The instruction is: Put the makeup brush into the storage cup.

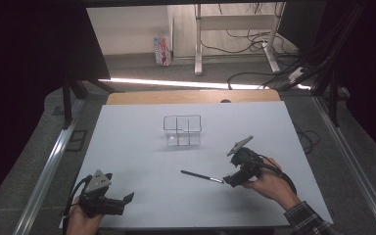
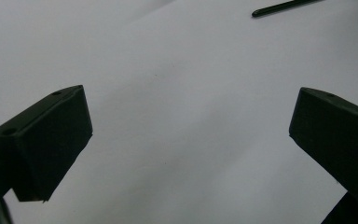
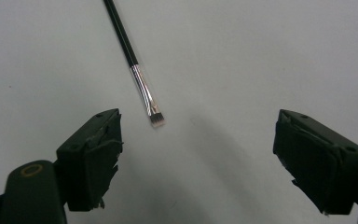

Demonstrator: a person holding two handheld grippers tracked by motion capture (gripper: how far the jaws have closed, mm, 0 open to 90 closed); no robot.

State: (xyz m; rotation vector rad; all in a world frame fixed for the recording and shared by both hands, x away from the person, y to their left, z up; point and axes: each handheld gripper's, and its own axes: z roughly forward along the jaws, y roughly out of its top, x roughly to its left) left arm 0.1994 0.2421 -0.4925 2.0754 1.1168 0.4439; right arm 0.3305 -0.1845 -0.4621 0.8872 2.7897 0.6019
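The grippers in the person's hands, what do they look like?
Both are black. The left gripper and the right gripper each carry a grey three-cornered plate on top and trail a black cable. Each has two blocky black jaws; the right one's pads look ragged at the edges. A plaid sleeve covers the right wrist.

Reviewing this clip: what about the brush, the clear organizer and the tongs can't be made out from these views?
- Brush: right gripper view cuts its handle at the top edge; left gripper view shows just the handle end.
- Clear organizer: high view, too small and transparent to tell any contents.
- Left tongs: high view, dark and small; opening unclear there.
- Right tongs: open, not touching the brush.
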